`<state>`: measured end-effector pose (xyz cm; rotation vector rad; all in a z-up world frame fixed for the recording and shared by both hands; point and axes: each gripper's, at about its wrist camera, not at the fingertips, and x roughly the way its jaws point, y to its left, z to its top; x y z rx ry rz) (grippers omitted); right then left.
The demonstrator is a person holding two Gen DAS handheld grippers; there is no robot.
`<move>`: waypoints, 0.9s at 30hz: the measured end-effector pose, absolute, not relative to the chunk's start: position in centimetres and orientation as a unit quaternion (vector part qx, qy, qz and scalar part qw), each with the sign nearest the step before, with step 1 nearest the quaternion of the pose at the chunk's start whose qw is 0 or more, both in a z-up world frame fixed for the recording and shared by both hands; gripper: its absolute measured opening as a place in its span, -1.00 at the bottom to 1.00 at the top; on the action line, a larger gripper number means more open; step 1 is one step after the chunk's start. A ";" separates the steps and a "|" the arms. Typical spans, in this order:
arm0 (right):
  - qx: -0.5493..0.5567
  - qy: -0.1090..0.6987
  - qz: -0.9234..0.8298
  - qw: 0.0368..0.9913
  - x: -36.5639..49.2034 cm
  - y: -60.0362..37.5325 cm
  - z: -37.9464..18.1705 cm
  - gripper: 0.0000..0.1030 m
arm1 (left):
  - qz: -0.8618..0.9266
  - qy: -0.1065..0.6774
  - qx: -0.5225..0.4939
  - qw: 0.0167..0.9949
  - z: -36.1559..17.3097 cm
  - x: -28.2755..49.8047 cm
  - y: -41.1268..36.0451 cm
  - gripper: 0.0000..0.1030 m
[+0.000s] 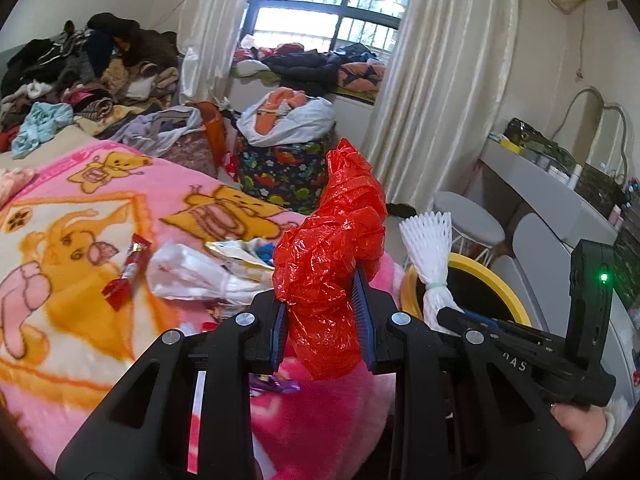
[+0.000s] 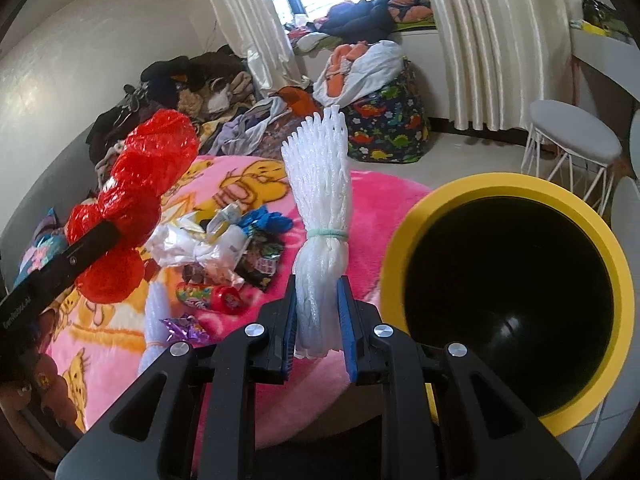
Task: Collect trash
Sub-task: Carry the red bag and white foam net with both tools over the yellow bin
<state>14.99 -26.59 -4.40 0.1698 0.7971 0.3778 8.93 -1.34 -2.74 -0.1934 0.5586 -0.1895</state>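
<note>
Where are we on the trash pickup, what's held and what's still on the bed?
Done: cannot tell; the yellow bin is dark inside. In hand: the left gripper clamps a red plastic bag, the right gripper clamps a white foam net beside the bin. Left: wrappers and a white bag on the pink blanket.

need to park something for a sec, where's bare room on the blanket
Free: the plain pink blanket between the trash pile and the yellow bin. Crowded: the wrappers mid-blanket and the clothes heap behind.
</note>
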 end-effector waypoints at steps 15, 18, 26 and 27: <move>0.111 0.369 0.141 0.912 14.6 -31.2 -3.8 -0.64 | -0.134 0.283 -0.072 0.947 -2.7 9.5 -5.5 -0.58; 0.120 0.368 0.132 0.913 14.6 -32.4 -4.0 -0.64 | -0.141 0.284 -0.069 0.946 -2.7 9.5 -6.4 -0.58; 0.144 0.370 0.106 0.912 14.5 -34.9 -4.7 -0.64 | -0.159 0.290 -0.057 0.942 -2.9 9.9 -8.6 -0.58; 0.147 0.370 0.104 0.912 14.5 -35.1 -4.7 -0.64 | -0.161 0.291 -0.054 0.942 -2.9 10.0 -9.0 -0.58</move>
